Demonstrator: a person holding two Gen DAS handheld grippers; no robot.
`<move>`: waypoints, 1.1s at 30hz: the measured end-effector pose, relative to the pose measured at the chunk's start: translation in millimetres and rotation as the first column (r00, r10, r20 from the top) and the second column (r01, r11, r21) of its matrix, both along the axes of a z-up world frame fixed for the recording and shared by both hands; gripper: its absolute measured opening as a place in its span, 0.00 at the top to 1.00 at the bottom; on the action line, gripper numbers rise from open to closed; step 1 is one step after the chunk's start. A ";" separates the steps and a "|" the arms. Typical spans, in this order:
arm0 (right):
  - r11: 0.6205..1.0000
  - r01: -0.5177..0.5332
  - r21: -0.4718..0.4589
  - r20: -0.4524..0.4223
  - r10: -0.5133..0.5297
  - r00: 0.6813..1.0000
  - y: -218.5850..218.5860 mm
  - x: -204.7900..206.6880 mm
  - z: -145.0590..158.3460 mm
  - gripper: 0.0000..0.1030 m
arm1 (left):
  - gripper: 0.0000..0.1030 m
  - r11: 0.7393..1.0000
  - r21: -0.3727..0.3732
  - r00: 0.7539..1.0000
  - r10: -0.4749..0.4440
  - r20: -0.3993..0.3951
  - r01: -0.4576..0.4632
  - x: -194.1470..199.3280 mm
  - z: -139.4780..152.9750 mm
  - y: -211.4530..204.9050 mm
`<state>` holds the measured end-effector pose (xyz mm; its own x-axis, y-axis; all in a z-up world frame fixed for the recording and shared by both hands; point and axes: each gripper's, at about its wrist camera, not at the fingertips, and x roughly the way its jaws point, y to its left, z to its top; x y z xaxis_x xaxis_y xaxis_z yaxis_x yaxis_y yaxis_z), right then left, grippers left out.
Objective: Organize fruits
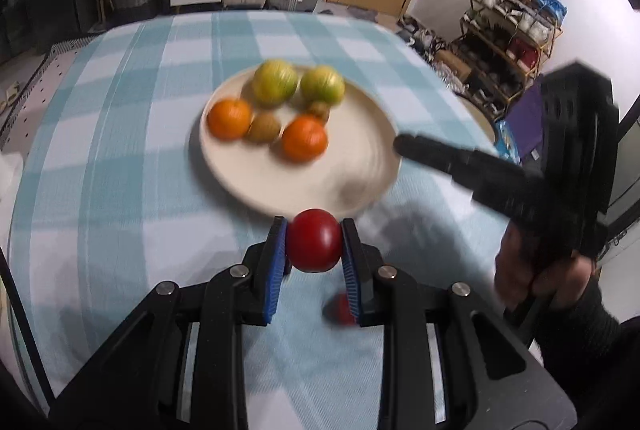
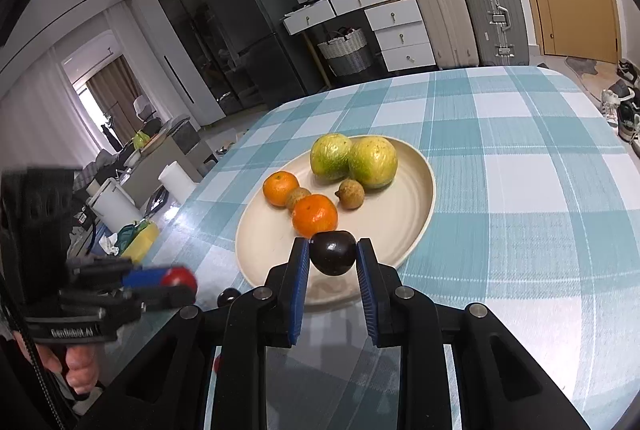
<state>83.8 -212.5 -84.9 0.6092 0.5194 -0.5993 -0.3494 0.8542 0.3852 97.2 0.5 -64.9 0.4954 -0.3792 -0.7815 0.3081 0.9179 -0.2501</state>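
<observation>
While your left gripper clamps the red tomato at lower centre, the cream plate lies directly ahead, its near rim just beyond; your right gripper pinches a dark plum already over that rim, so it stands nearer; both fruits remain unplaced.

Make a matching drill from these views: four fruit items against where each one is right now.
1. red fruit
2. dark plum-like fruit
3. two green-yellow fruits
4. small dark fruit

A. far side of the plate
B. on the cloth, off the plate
C. in the left gripper
D. in the right gripper

Pairs: 1-C, 2-D, 3-A, 4-B
</observation>
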 end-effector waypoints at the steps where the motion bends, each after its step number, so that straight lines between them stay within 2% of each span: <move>1: 1.000 0.000 -0.002 0.000 0.000 1.000 -0.4 2.1 0.2 0.76 | 0.77 1.000 -0.009 1.000 -0.005 0.001 0.005 7.3 1.6 -3.5; 12: 0.999 0.013 -0.031 -0.022 -0.014 1.000 -10.4 35.2 -7.7 0.76 | 0.77 0.995 -0.092 0.999 -0.044 -0.004 0.044 88.1 6.4 -44.0; 17: 0.999 0.017 -0.046 -0.035 -0.019 0.999 -12.6 47.9 -12.9 0.76 | 0.77 0.993 -0.104 0.997 -0.062 -0.042 0.057 121.4 -6.0 -59.7; 27: 0.997 0.011 -0.071 -0.052 -0.014 0.999 -5.7 65.2 -23.4 0.75 | 0.77 0.978 -0.192 0.990 -0.100 -0.104 0.079 160.0 -26.5 -75.7; 30: 0.998 0.018 -0.060 -0.046 -0.020 0.999 -5.1 64.5 -20.8 0.64 | 0.73 0.980 -0.182 0.989 -0.096 -0.116 0.074 164.2 -26.1 -79.3; 31: 0.998 0.021 -0.056 -0.037 -0.023 0.999 -5.3 62.7 -18.5 0.57 | 0.71 0.982 -0.176 0.989 -0.094 -0.118 0.072 163.4 -24.4 -79.1; 33: 0.998 0.022 -0.065 -0.025 -0.024 0.999 -4.2 58.8 -14.1 0.51 | 0.62 0.982 -0.180 0.991 -0.085 -0.104 0.066 159.2 -18.8 -77.1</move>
